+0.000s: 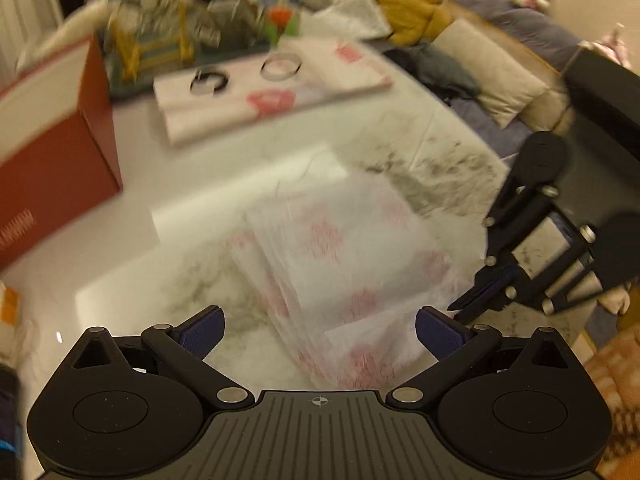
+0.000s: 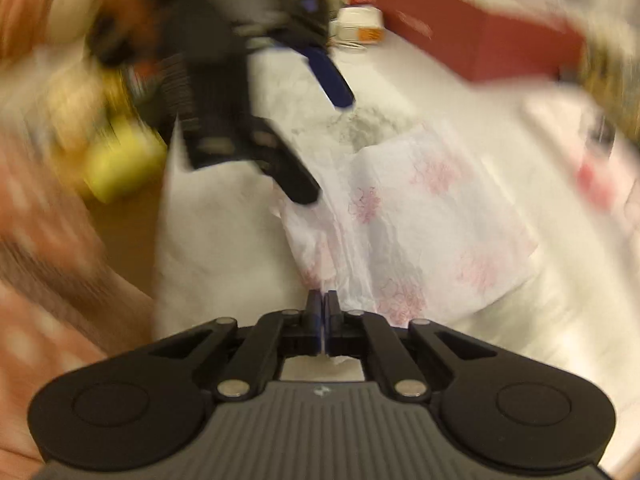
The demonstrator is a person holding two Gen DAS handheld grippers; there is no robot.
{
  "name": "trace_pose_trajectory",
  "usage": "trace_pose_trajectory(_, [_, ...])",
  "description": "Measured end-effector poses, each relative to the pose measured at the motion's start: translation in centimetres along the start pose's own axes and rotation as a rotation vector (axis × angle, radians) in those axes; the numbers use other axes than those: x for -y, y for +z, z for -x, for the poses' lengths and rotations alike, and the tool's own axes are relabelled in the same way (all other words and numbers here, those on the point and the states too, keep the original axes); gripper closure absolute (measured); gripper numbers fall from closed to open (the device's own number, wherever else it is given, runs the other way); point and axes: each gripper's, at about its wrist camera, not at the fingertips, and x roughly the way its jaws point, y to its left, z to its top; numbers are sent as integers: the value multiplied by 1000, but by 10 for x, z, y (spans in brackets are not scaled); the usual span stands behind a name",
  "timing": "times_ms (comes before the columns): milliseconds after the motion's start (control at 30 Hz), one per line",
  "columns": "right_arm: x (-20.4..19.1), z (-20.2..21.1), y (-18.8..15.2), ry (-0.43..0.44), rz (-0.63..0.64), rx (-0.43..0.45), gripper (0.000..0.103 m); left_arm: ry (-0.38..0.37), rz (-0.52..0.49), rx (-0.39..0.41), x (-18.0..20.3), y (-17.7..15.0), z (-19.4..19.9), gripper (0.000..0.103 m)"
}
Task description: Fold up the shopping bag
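A white shopping bag with red print (image 1: 340, 256) lies partly folded on the marble table (image 1: 200, 280). My left gripper (image 1: 318, 330) is open above its near edge, with nothing between the blue pads. The right gripper (image 1: 460, 308) shows at the right, its tips at the bag's right edge. In the right wrist view the bag (image 2: 420, 220) lies ahead, and my right gripper (image 2: 322, 312) is shut on a corner of the bag. The left gripper (image 2: 328, 140) hovers open over the bag's far side. Both views are blurred.
A red box (image 1: 52, 152) stands at the left. Folded white bags (image 1: 272, 88) with two tape rings on top lie at the back. Clutter and toys (image 1: 168, 28) sit behind. Cushions (image 1: 492, 72) are past the right table edge.
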Motion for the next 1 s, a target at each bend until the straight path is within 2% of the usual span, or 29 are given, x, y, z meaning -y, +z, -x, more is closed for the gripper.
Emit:
trace_pose_trajectory(33, [11,2,-2,72,-91,3,103,8,-52,25,6,-2,7,0])
trace_pose_trajectory(133, [41,3,-9,303,-339,-16,103,-37,-241,124,29,-11,29,0])
trace_pose_trajectory(200, [52,0,-13,372,-422,-38,102,-65,-366,158,45,-15,37,0])
trace_pose_trajectory(267, [56,-5,-14,373,-454,-76,102,-77,-508,178,65,-17,39,0])
trace_pose_trajectory(367, [57,-11,-9,359,-455,-117,102,-147,-603,146,82,-12,29,3])
trace_pose_trajectory(433, [55,-13,-4,349,-436,-128,102,-161,-639,87,89,-8,15,24])
trace_pose_trajectory(500, [50,-12,0,332,-413,-135,101,-142,-645,6,88,-7,-2,56])
trace_pose_trajectory(533, [48,-12,2,324,-405,-138,101,-123,-648,-38,87,-6,-12,58])
trace_pose_trajectory(633, [42,-9,4,312,-382,-144,101,-154,-616,-128,80,-7,-27,59])
trace_pose_trajectory(800, [39,-2,-1,303,-399,-135,100,-244,-499,-191,66,3,-29,82])
trace_pose_trajectory(833, [40,-1,-1,298,-404,-131,100,-265,-463,-202,61,7,-30,83])
trace_pose_trajectory(900, [39,4,4,270,-375,-113,93,-312,-392,-215,50,13,-33,85])
trace_pose_trajectory(933, [30,10,7,230,-291,-96,90,-342,-346,-223,42,14,-34,85])
trace_pose_trajectory(1000, [12,23,12,149,-125,-61,68,-407,-256,-239,27,15,-38,85])
